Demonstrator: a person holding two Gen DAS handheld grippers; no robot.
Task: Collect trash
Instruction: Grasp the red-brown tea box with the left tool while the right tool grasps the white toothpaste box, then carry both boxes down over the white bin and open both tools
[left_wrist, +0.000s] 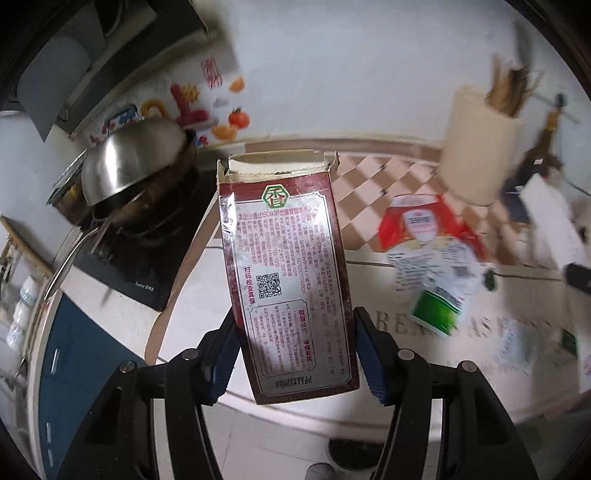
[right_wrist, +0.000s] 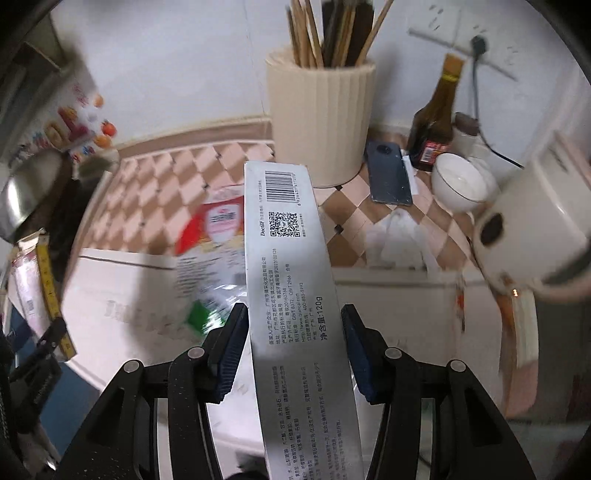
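Note:
My left gripper (left_wrist: 295, 347) is shut on a dark red cardboard box (left_wrist: 284, 266) with an open torn top, held upright above the counter's edge. My right gripper (right_wrist: 293, 350) is shut on a long silver toothpaste box (right_wrist: 291, 280) with a barcode and QR code, held lengthwise over the counter. A red and white plastic wrapper (left_wrist: 421, 229) and a green and white packet (left_wrist: 439, 306) lie on the counter beyond; both also show blurred in the right wrist view, the wrapper (right_wrist: 218, 225) above the packet (right_wrist: 201, 315).
A steel wok lid (left_wrist: 129, 162) sits on a stove at the left. A cream chopstick holder (right_wrist: 321, 114), dark sauce bottle (right_wrist: 436, 114), phone (right_wrist: 388, 177), white bowl (right_wrist: 458, 181), crumpled tissue (right_wrist: 399, 236) and white appliance (right_wrist: 535, 232) stand on the checked counter (right_wrist: 147, 184).

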